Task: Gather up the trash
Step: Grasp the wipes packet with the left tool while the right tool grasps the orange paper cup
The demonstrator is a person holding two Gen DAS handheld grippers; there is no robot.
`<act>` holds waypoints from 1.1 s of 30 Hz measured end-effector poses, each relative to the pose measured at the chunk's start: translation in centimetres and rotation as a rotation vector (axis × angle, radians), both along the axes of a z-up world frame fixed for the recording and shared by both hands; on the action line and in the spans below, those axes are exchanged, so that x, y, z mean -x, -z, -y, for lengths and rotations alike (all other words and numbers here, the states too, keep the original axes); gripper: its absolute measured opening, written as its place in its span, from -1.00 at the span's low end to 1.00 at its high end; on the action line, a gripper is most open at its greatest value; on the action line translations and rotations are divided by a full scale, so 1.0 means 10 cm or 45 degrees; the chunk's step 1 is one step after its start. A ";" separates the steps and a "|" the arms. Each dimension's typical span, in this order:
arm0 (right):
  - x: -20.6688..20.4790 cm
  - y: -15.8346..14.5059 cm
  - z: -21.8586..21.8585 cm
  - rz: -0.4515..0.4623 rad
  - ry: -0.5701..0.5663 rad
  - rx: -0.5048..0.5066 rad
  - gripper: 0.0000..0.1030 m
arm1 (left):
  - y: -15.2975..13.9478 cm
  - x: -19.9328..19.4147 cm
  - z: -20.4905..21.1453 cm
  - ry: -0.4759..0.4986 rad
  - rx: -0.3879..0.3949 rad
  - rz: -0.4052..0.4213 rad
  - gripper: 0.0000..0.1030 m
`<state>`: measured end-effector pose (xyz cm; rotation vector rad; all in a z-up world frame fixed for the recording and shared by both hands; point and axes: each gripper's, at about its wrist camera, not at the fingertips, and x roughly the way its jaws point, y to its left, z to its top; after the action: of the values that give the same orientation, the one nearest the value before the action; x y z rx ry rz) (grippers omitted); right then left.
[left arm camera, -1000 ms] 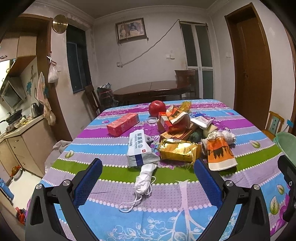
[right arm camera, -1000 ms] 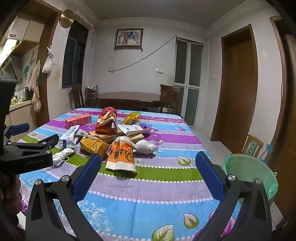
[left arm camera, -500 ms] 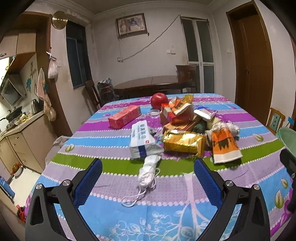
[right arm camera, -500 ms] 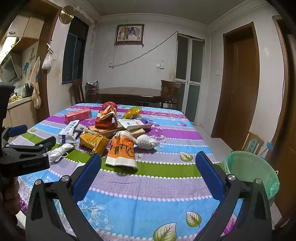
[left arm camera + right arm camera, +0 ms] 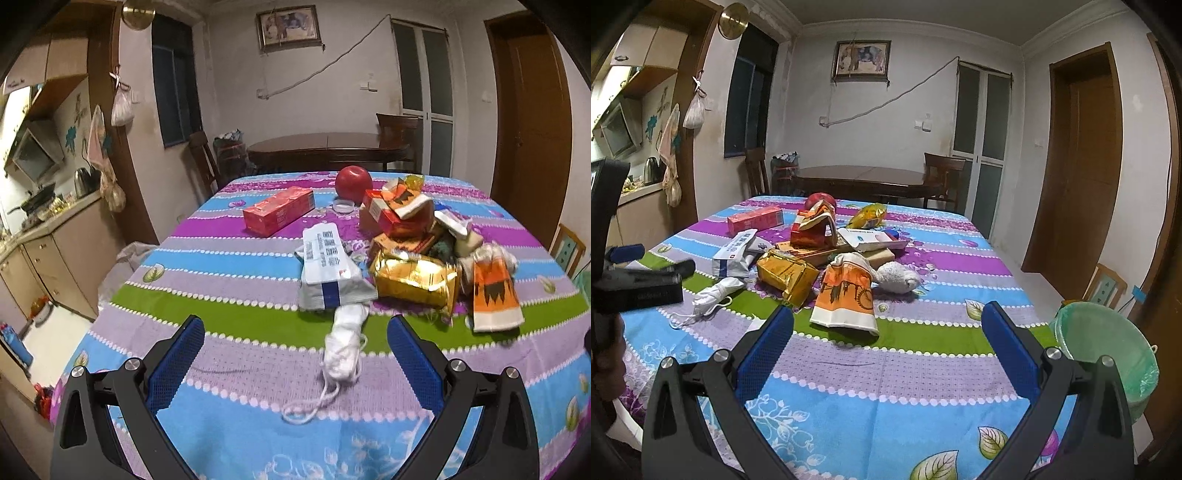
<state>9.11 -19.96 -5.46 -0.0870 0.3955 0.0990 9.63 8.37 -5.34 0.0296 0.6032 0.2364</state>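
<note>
Left wrist view: the left gripper (image 5: pixel 295 347) is hovering over the near desk (image 5: pixel 229 321) edge, jaws gaping wide around nothing, a crumpled white face mask (image 5: pixel 345 345) lying between and just beyond them. Farther off, a mask packet (image 5: pixel 328 273), gold foil bag (image 5: pixel 415 282) and orange paper cup (image 5: pixel 495 295) are lying clustered. The right gripper (image 5: pixel 886 338) is hovering with jaws wide, the cup (image 5: pixel 846 299) ahead and a green-lined bin (image 5: pixel 1108 347) standing right, off the desk.
</note>
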 end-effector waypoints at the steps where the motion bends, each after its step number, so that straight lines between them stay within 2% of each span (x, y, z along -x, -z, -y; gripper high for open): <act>1: -0.02 0.01 0.00 -0.003 0.001 -0.001 0.91 | -0.03 -0.05 -0.02 0.014 0.007 -0.004 0.92; 5: -0.10 0.05 0.00 -0.022 0.000 0.001 0.91 | -0.13 -0.37 -0.10 0.066 0.050 -0.032 0.92; 8: -0.15 0.09 0.01 -0.034 0.005 0.005 0.91 | -0.15 -0.70 -0.16 0.061 0.038 -0.066 0.92; 16: -0.30 0.19 0.10 -0.112 -0.019 -0.058 0.91 | 0.05 -1.39 -0.21 0.078 0.065 -0.194 0.91; 19: -0.32 0.19 0.09 -0.115 -0.036 -0.069 0.91 | 0.14 -1.54 -0.20 0.090 0.047 -0.228 0.73; 21: -0.34 0.19 0.08 -0.122 -0.048 -0.070 0.91 | 0.22 -1.61 -0.20 0.093 0.050 -0.263 0.43; 22: -0.34 0.19 0.08 -0.126 -0.056 -0.072 0.91 | 0.25 -1.64 -0.22 0.098 0.070 -0.279 0.37; 24: -0.35 0.19 0.07 -0.130 -0.069 -0.074 0.91 | 0.32 -1.68 -0.24 0.108 0.112 -0.308 0.07; 25: -0.36 0.19 0.06 -0.133 -0.078 -0.075 0.91 | 0.34 -1.68 -0.24 0.113 0.125 -0.310 -0.01; 29: -0.39 0.18 0.02 -0.159 -0.125 -0.076 0.91 | 0.28 -1.57 -0.25 0.084 0.108 -0.247 -0.10; 33: -0.51 0.13 0.00 -0.220 -0.205 -0.174 0.91 | 0.10 -1.34 -0.25 0.031 0.037 -0.144 -0.10</act>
<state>14.18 -20.00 -6.81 0.0250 0.5527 0.2937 23.01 10.82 -6.35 0.0222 0.7184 0.2031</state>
